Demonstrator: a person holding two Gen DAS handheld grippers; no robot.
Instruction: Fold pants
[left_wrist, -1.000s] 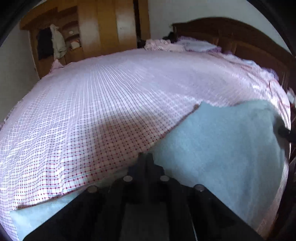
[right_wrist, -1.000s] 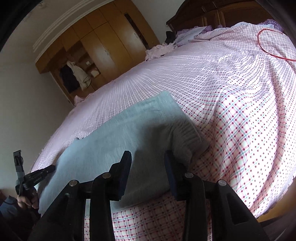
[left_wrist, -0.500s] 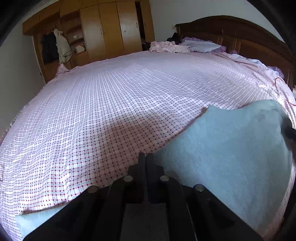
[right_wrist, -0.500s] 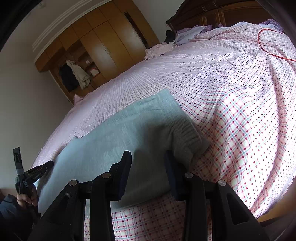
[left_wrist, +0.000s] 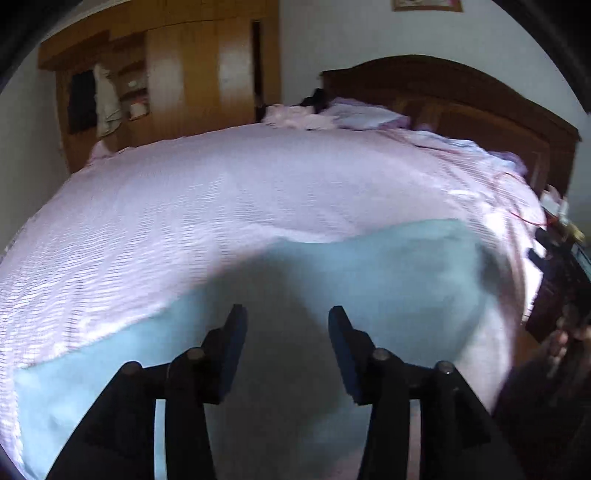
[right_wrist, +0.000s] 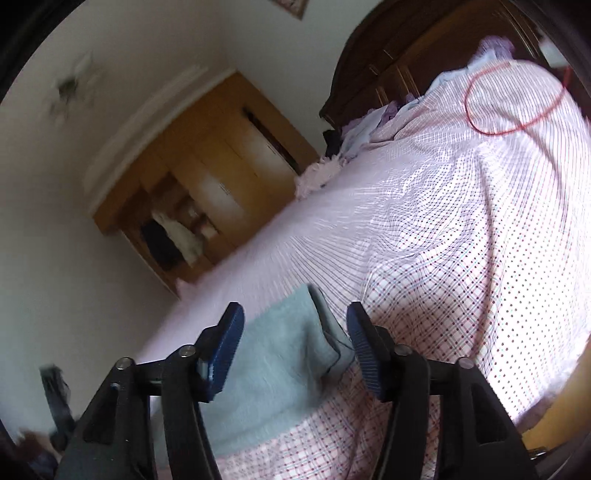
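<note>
Grey-blue pants (left_wrist: 369, 280) lie folded flat on the pink checked bed (left_wrist: 221, 206), filling the lower middle of the left wrist view. The left hand-held gripper (left_wrist: 284, 332) hovers over them, its jaws having just been opening, now apart with nothing pinched. In the right wrist view the right hand-held gripper (right_wrist: 295, 332) has likewise been opening; the pants' end (right_wrist: 288, 354) shows between its spread jaws, unclamped. A wooden wardrobe (left_wrist: 177, 74) stands upper left.

Soft daylight, dark shadow across pants (left_wrist: 369, 266), motion blur, fisheye bending, black corners
</note>
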